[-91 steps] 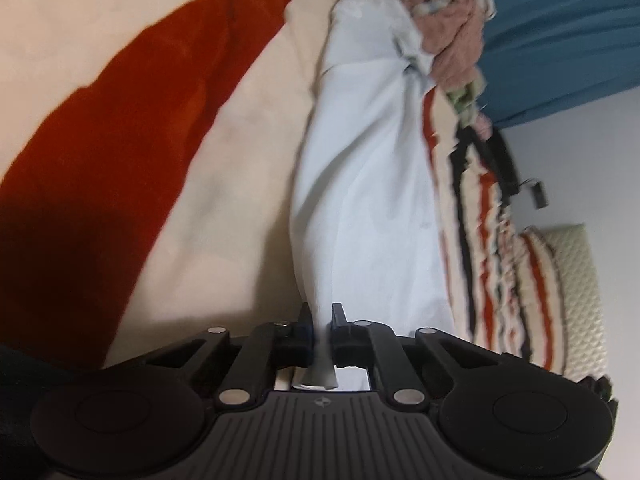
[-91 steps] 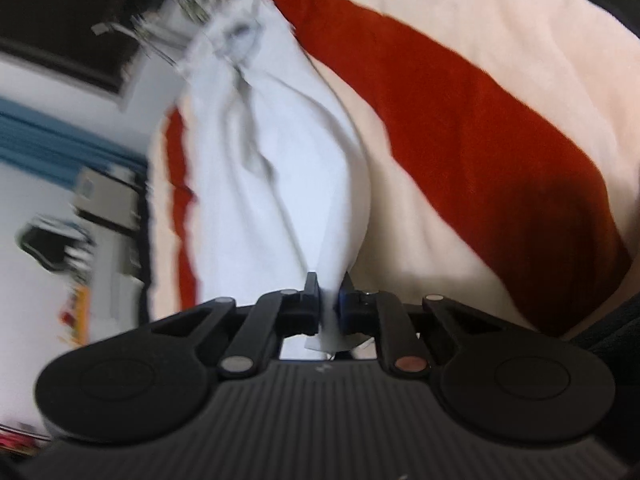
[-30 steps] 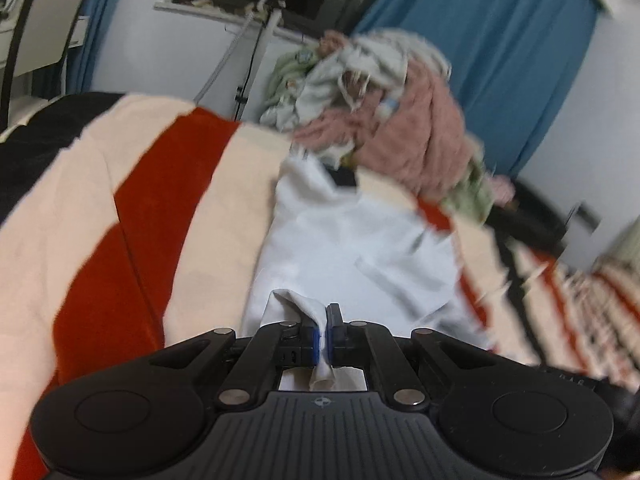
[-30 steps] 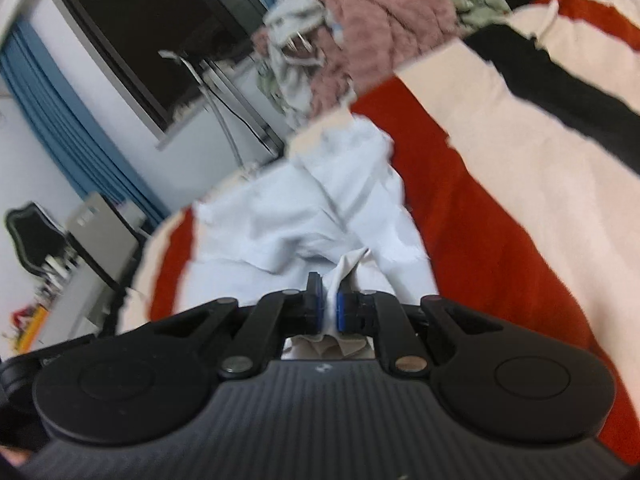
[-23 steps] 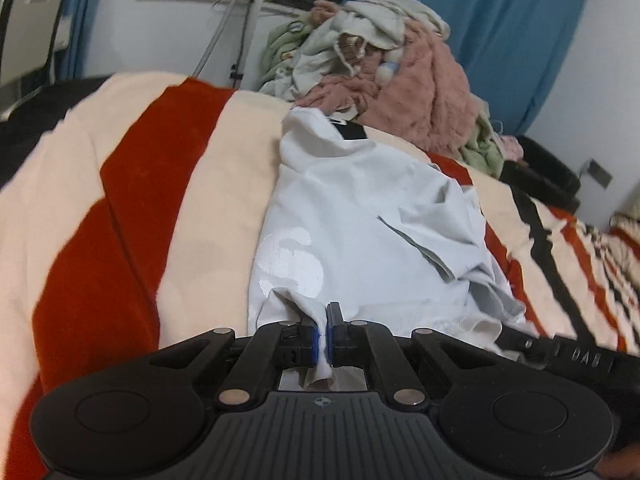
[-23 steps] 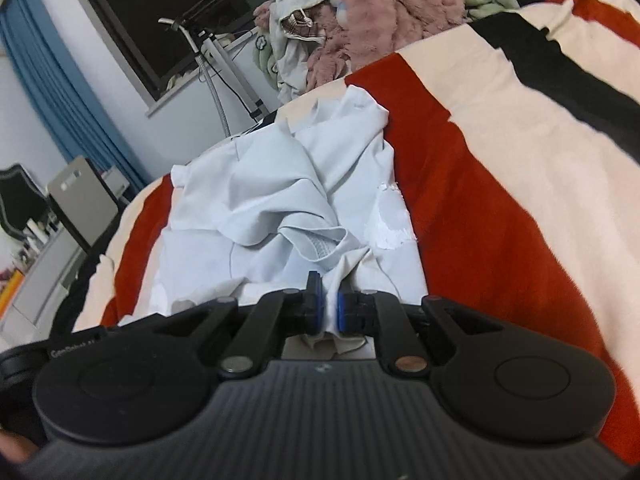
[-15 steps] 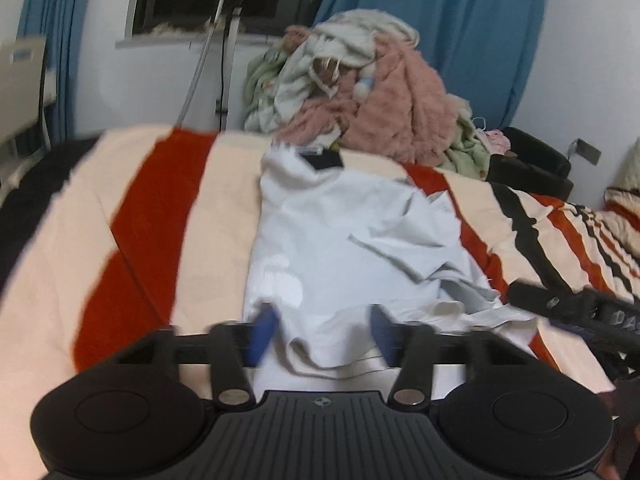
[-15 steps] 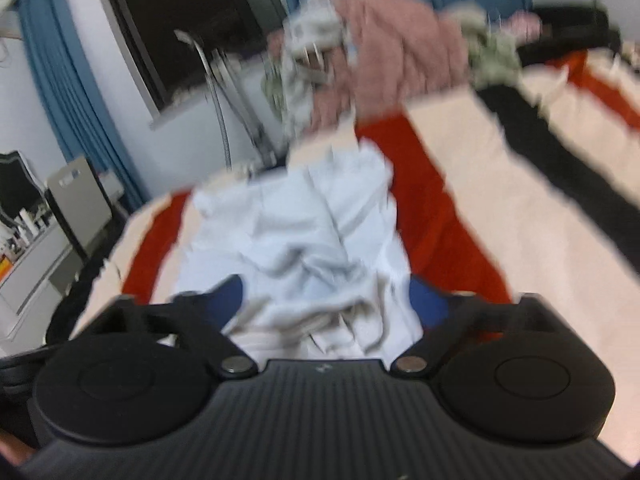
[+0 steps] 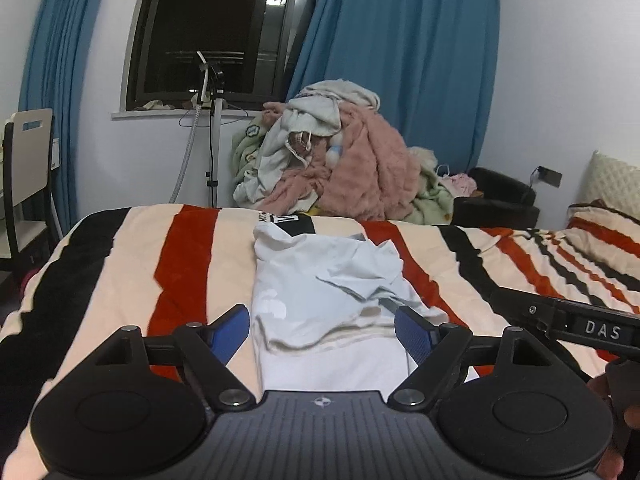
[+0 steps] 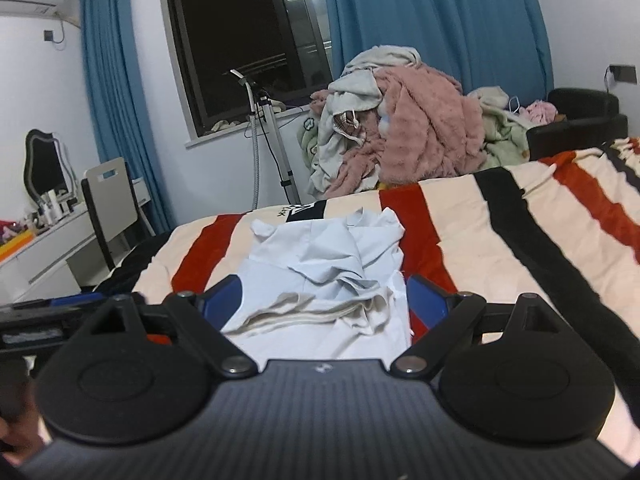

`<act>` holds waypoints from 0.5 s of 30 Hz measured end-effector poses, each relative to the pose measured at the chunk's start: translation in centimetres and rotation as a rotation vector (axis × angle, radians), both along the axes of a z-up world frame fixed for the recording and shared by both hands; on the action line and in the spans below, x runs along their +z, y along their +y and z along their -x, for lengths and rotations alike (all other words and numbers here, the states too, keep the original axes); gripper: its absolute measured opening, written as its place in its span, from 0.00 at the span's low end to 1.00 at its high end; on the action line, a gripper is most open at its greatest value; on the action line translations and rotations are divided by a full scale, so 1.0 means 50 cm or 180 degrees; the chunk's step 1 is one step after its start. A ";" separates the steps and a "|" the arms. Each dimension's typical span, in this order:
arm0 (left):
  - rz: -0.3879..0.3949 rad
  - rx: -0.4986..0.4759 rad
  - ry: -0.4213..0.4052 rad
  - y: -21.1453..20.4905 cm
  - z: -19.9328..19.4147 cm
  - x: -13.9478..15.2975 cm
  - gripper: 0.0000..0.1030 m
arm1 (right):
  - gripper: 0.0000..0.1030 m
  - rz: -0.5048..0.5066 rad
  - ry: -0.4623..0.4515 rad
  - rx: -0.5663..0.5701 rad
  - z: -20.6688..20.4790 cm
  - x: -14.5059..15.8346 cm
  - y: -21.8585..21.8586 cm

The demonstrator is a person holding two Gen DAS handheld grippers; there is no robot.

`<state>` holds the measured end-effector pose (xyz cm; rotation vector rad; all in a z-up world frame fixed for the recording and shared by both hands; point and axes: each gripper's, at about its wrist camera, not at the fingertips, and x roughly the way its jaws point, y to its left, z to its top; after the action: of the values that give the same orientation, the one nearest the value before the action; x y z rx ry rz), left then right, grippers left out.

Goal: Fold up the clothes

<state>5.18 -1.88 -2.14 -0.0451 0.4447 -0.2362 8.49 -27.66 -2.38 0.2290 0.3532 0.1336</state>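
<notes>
- One white shirt (image 9: 320,280) is lying on one striped bed (image 9: 120,264).
- One laundry pile (image 9: 340,160) is sitting behind.
- Two grippers, left gripper (image 9: 322,330) and right gripper (image 10: 324,300), are showing.
- One chair (image 10: 112,204) is standing.

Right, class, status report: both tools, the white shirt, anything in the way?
Left tool open, empty. Right tool open, empty. White shirt lying rumpled on striped blanket, not yet folded flat. Clothes pile sits beyond the shirt, apart from it.

White shirt (image 9: 320,292), rumpled, lying lengthwise on striped bedspread (image 9: 132,264)
</notes>
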 end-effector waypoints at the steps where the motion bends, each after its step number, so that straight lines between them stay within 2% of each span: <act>1: -0.0004 0.0005 -0.0008 0.005 0.017 0.001 0.79 | 0.88 0.0028 0.0001 -0.0007 0.016 0.002 0.000; 5: 0.0055 0.0030 -0.0032 0.021 0.072 0.008 0.79 | 0.88 0.0028 -0.0028 -0.0052 0.071 0.007 -0.002; 9: 0.0634 -0.0016 0.0550 0.048 0.049 -0.043 0.80 | 0.88 0.0022 -0.0011 -0.0117 0.104 0.005 -0.002; 15: 0.1559 -0.0096 0.1494 0.090 0.006 -0.125 0.80 | 0.88 0.0050 0.0093 -0.0161 0.089 0.001 0.003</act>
<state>4.89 2.61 -8.41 -0.5830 0.8465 -0.3619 4.03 -27.49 -2.32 0.2244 0.3771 0.0778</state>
